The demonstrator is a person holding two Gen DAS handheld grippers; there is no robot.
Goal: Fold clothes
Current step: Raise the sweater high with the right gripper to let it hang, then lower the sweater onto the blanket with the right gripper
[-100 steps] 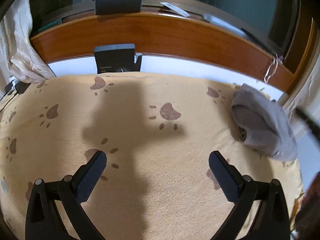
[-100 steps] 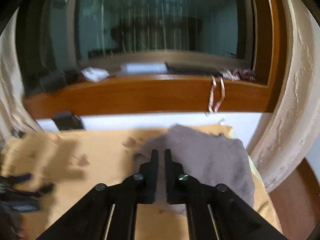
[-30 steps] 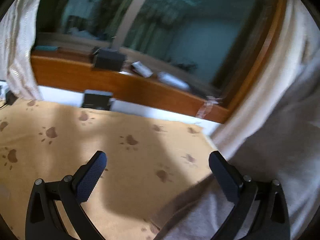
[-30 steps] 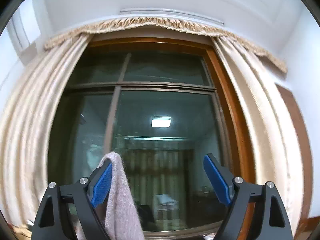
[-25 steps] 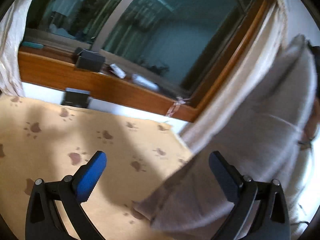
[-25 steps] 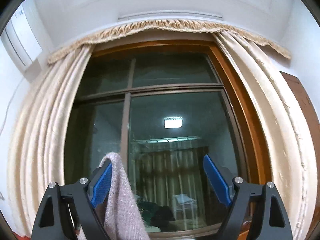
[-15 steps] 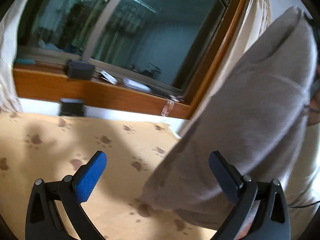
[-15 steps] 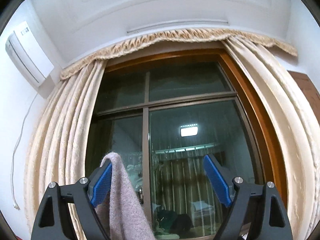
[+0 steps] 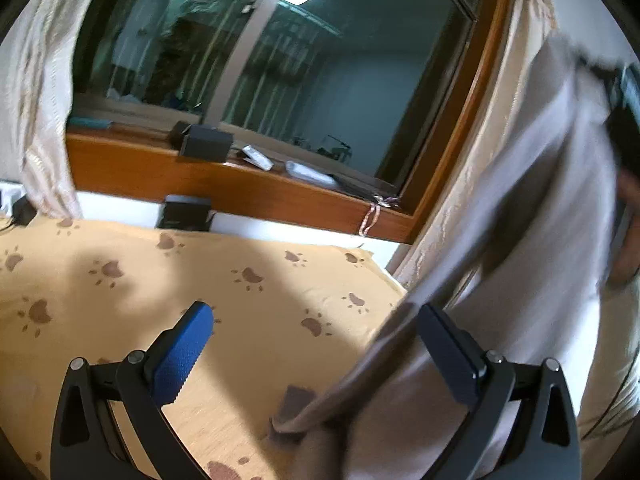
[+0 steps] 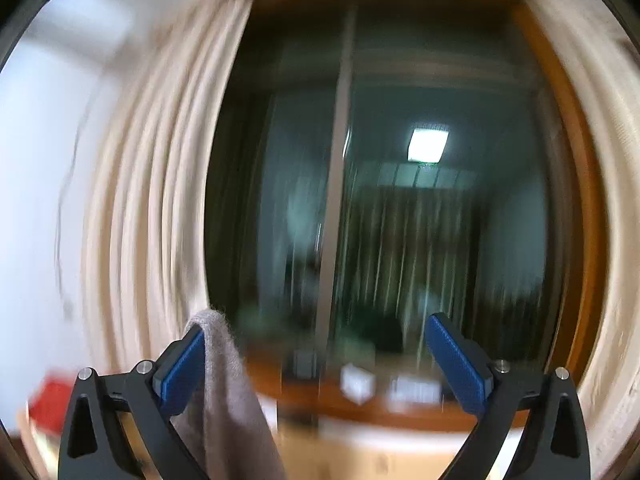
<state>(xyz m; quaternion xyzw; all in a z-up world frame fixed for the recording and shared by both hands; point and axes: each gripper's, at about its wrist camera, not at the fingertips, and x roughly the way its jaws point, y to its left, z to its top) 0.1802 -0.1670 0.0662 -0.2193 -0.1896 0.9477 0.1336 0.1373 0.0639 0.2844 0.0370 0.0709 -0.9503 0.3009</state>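
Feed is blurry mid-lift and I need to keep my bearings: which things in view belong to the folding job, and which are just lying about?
Belongs to the job:
- grey knit garment, hanging, draped over one finger of the open right gripper
- paw-print blanket, the folding surface
- left gripper, open, empty

Just lying about:
- black box on the wooden windowsill
- cream curtains

both grippers: black frames, silver screws, blue textured pads on fingers (image 10: 182, 364).
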